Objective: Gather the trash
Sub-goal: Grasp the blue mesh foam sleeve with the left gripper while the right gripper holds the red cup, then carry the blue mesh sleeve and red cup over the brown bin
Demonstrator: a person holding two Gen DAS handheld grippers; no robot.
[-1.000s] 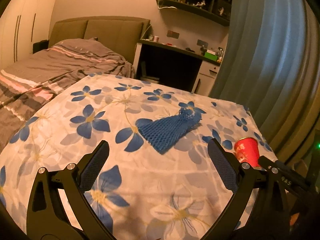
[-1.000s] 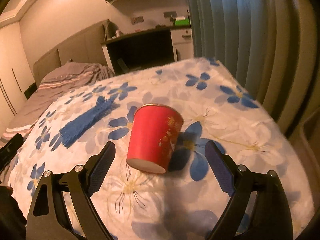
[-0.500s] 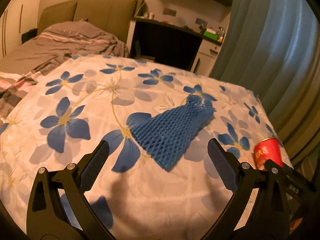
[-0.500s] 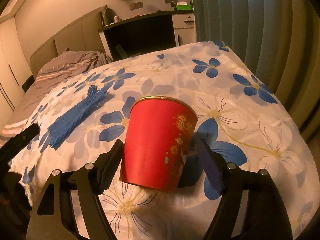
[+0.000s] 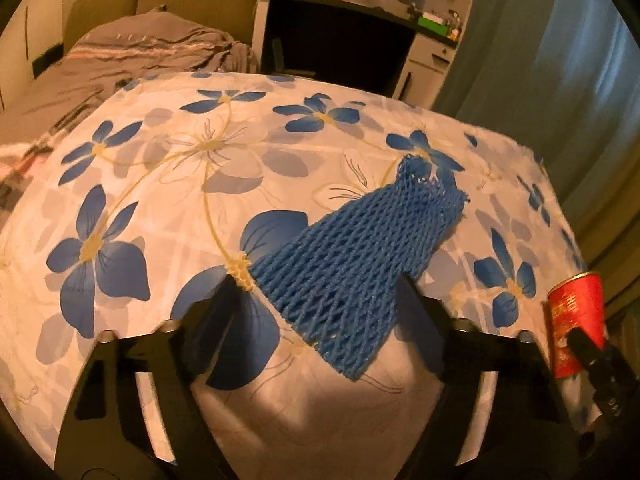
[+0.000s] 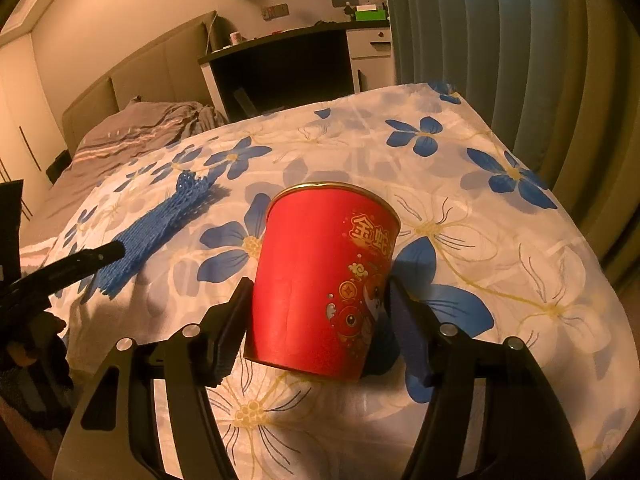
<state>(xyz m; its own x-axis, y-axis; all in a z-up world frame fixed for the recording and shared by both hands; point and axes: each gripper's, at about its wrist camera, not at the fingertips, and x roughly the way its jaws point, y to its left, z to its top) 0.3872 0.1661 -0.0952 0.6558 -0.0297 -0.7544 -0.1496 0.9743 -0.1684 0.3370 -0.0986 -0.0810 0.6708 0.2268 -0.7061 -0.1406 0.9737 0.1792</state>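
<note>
A blue foam net sleeve [image 5: 356, 256] lies flat on the flowered bed cover [image 5: 168, 184]. My left gripper [image 5: 316, 304] is open, with its fingers on either side of the sleeve's near end. A red paper cup [image 6: 324, 280] with gold print stands upright on the cover. My right gripper [image 6: 320, 316] is shut on the cup, both pads against its sides. The cup also shows at the right edge of the left wrist view [image 5: 576, 328]. The sleeve shows to the left in the right wrist view [image 6: 160, 232].
The bed's right edge drops off toward grey-blue curtains [image 6: 500, 40]. A dark desk [image 5: 340, 48] stands beyond the far end of the cover. A brown striped blanket [image 5: 140, 52] lies at the far left. The left gripper's finger [image 6: 68, 268] pokes into the right wrist view.
My left gripper has moved forward and its fingers now straddle the sleeve's near end. My right gripper has closed in from open until its pads press the cup.
</note>
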